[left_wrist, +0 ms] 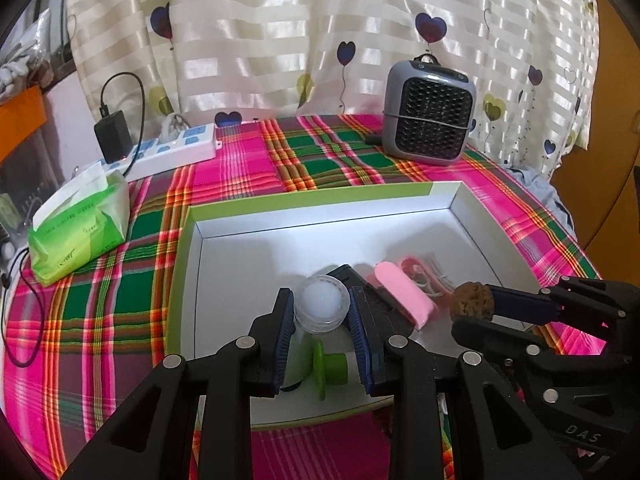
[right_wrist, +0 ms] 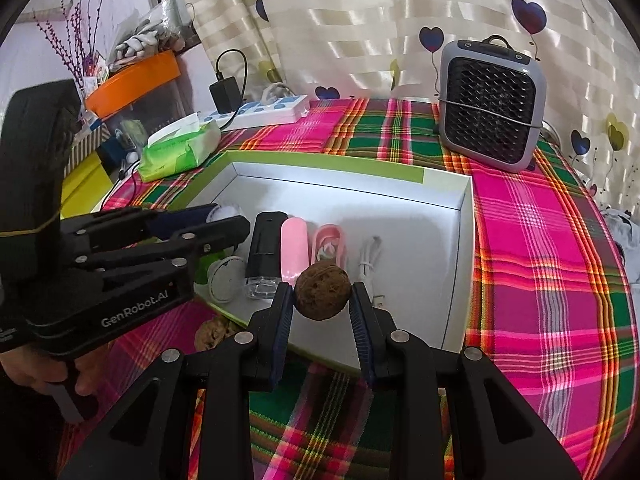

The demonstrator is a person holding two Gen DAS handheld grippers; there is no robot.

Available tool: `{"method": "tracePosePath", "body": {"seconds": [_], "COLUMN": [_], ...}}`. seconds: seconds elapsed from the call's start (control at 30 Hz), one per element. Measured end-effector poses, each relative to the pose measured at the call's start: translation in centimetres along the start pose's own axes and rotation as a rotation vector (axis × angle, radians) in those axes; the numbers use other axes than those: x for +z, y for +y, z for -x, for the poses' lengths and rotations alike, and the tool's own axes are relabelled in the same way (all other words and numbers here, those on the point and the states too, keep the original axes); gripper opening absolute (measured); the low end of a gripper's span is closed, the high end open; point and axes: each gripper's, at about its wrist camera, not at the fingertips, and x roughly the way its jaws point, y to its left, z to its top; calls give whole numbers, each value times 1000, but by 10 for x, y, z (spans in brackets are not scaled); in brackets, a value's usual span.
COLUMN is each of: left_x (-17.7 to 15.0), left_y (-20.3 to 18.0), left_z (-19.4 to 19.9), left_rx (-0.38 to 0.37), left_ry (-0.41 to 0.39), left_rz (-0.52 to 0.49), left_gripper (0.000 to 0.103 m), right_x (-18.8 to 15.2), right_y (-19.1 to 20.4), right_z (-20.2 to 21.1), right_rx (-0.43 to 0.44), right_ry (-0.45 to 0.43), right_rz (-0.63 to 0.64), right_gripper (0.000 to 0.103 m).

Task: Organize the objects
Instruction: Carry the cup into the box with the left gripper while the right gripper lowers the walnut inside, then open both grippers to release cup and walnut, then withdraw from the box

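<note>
My left gripper (left_wrist: 322, 308) is shut on a small clear jar with a white lid (left_wrist: 322, 304), held over the near left part of the white box (left_wrist: 320, 216). My right gripper (right_wrist: 322, 296) is shut on a brown walnut (right_wrist: 323, 291) above the box's near edge; the walnut also shows in the left wrist view (left_wrist: 473, 301). In the box (right_wrist: 460, 240) lie a black device (right_wrist: 266, 244), a pink case (right_wrist: 294, 250), a pink-rimmed item (right_wrist: 330, 246), a white cable (right_wrist: 370, 262) and a green-and-white item (left_wrist: 328, 364). A second walnut (right_wrist: 212, 334) lies on the cloth outside the box.
A grey fan heater (left_wrist: 430, 114) stands at the back right. A white power strip (left_wrist: 176, 150) with a black charger (left_wrist: 113, 136) and a green tissue pack (left_wrist: 80, 228) lie at the left. The plaid cloth (right_wrist: 540, 260) covers the table.
</note>
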Motion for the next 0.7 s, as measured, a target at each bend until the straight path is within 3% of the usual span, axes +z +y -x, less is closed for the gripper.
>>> {"method": "tracePosePath", "body": {"seconds": [0.7], "left_x": [-5], "left_y": [1], "left_z": [9], "left_rx": [-13], "left_ry": [-3], "left_rz": [23], "left_gripper": [26], "right_x": [-1], "right_y": [5], "right_z": [19], "right_rx": [-5], "right_ry": [-96], "right_rz": [25], "right_gripper": [32]}}
